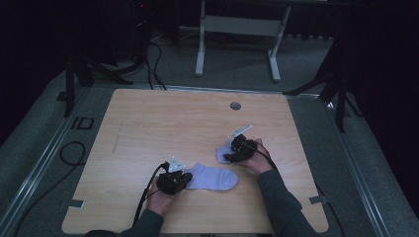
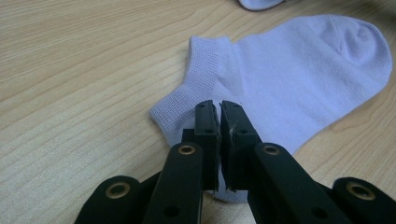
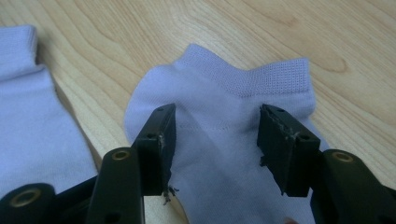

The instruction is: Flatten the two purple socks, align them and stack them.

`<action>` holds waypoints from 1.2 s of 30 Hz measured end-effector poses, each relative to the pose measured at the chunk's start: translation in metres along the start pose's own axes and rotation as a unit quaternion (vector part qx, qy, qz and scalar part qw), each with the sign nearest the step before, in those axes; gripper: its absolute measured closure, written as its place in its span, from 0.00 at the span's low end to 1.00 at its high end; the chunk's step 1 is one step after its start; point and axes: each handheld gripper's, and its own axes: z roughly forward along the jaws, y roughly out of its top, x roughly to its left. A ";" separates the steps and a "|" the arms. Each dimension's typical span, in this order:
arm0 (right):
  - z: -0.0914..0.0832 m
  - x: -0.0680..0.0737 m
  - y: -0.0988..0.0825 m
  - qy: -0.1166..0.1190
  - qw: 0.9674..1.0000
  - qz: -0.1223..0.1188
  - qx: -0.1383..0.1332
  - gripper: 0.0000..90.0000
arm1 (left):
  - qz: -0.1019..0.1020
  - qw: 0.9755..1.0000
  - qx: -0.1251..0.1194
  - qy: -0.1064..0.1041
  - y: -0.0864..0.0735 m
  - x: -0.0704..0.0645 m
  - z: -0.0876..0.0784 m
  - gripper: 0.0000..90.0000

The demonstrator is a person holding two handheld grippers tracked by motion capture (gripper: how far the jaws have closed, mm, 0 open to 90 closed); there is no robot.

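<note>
A: Start near the person. What is the left gripper (image 1: 174, 180) doing?

B: Its fingers (image 2: 208, 128) are pressed almost together at the heel edge of the near sock (image 1: 213, 177), just under the ribbed cuff. From the left gripper view I cannot tell whether cloth is pinched between them or they only rest closed on top of it.

A: And how does that sock lie?

B: Flat on the table (image 1: 148, 123), cuff end at the left gripper, toe pointing away toward the person's right.

A: Farther out?

B: The right gripper (image 1: 239, 149) sits over the far sock (image 1: 221, 154), a little beyond the first sock's toe. Its fingers (image 3: 158, 140) stand wide apart, one on each side of the sock's body, with the cuff just past the tips. The cloth lies between them, loose; neither pad squeezes it.

A: Do the socks touch?

B: In the right gripper view a strip of bare wood separates them.
</note>
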 end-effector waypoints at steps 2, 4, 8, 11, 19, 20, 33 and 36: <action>0.000 0.000 0.000 0.000 1.000 0.000 0.001 0.52 | 0.001 1.000 0.000 0.001 0.000 0.000 0.000 0.95; 0.000 0.000 0.000 -0.001 1.000 0.005 0.000 0.55 | 0.000 1.000 0.000 0.001 0.000 0.000 0.000 0.95; 0.000 -0.002 -0.001 -0.008 1.000 0.012 -0.003 0.64 | 0.000 1.000 0.000 0.001 0.000 -0.001 0.000 0.95; -0.001 -0.005 -0.001 -0.011 1.000 0.017 -0.005 0.71 | -0.001 1.000 0.000 0.000 0.000 -0.001 0.000 0.95; -0.002 -0.010 -0.001 -0.017 0.999 0.045 -0.004 0.93 | -0.002 1.000 0.000 0.000 0.000 -0.002 0.000 0.94; -0.002 -0.010 -0.001 -0.014 0.998 0.054 -0.005 0.93 | -0.003 1.000 0.000 0.000 0.000 -0.002 0.000 0.94; -0.048 0.002 0.002 0.001 0.996 0.044 -0.074 0.95 | -0.003 1.000 0.000 0.000 -0.001 -0.005 0.000 0.94; -0.062 0.006 0.002 0.009 0.994 0.040 -0.098 0.95 | -0.003 1.000 0.000 0.001 -0.001 -0.005 0.000 0.94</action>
